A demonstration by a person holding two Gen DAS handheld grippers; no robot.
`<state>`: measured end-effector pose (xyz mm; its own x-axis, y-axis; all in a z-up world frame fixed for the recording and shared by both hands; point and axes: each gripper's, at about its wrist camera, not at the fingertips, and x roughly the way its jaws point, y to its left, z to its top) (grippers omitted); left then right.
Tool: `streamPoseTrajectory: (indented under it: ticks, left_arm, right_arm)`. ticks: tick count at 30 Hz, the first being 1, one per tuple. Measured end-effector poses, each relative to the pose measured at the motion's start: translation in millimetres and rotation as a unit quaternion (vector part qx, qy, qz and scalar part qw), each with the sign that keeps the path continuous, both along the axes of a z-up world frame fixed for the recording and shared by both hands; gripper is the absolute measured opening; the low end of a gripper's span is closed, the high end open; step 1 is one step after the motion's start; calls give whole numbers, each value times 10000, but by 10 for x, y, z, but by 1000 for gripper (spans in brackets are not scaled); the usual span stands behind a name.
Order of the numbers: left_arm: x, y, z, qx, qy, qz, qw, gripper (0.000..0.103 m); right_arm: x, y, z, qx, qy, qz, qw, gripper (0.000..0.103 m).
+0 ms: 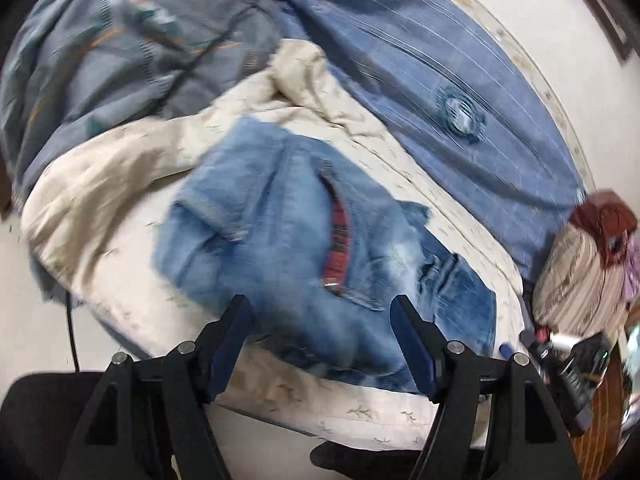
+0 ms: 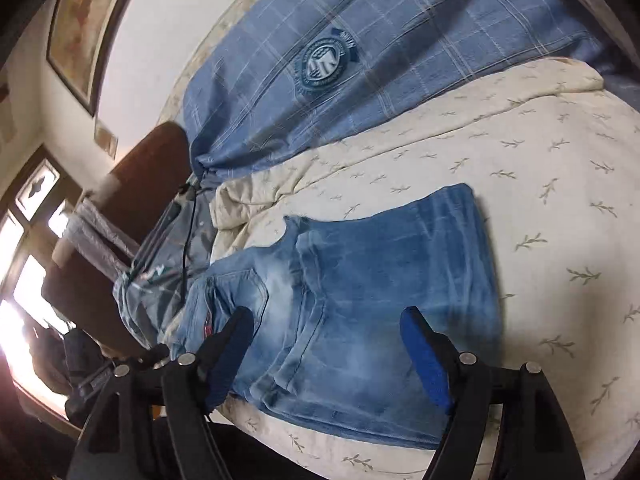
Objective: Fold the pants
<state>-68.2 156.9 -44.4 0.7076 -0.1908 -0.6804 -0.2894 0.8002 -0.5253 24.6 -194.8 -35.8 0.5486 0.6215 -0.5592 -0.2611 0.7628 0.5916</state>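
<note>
Light blue jeans lie folded in a loose bundle on the cream leaf-print bed cover, with a red plaid lining showing at a pocket slit. My left gripper is open and empty, just above the near edge of the jeans. In the right wrist view the jeans lie flat on the cover, waistband to the left. My right gripper is open and empty over the jeans' near part.
A blue plaid quilt with a round badge lies behind the jeans. A grey-blue patterned blanket is bunched at the far left. A striped pillow and a brown headboard stand at the bed's end.
</note>
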Motion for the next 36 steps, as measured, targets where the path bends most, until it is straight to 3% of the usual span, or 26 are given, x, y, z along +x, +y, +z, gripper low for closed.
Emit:
streamPoseTrajectory:
  ticks: [3,4,11,14,17,19,22,23,24,25,29,32,36]
  left_arm:
    - [-55,196,-123,-365,66,272,9989,74]
    - [-55,261,-166,-530,87,306,9981,74]
    - [79,541,-477,-1782,150,562,9823,78]
    - [122,585,-608,-1900,319,842,9776,78]
    - [83,637,-614,-1797,293,1087,9773,78]
    - [133,648,-588,-1684,242,1011,9802,78]
    - [239,692,-611,-1779,308,1029,9782,77]
    - [253,699,-616,-1762,318,1035,9784,75]
    - [255,710,-613,-1673,366,1066,9794,53]
    - [244,719,-591,-1537,408,1079,9814,37]
    - [237,696,-515,-1242,278,976,9871,31]
    - [231,614,-397,-719,234,889,9932,29]
    - [250,515,-264,-131,191,746,9969,28]
  right_arm:
    - [127,102,-312,-359,774,229,9961,79]
    - [139,94,-366,-420,841,257,9952,79]
    - [128,51,-346,-291,736,234,9966,79]
    - [117,-19,-323,-283,725,235,9967,79]
    - [101,25,-324,-451,654,286,9964,79]
    - [100,54,-330,-545,605,299,9962,79]
    - [111,61,-329,-572,615,277,9961,79]
    - [112,71,-325,-612,609,287,9959,79]
    - [109,79,-323,-654,597,284,9957,79]
    - [104,88,-322,-692,583,296,9955,79]
    - [78,136,-289,-953,557,300,9934,78]
    - [1,261,-138,-1110,376,352,9925,79]
    - [-64,638,148,-336,200,1067,9935,79]
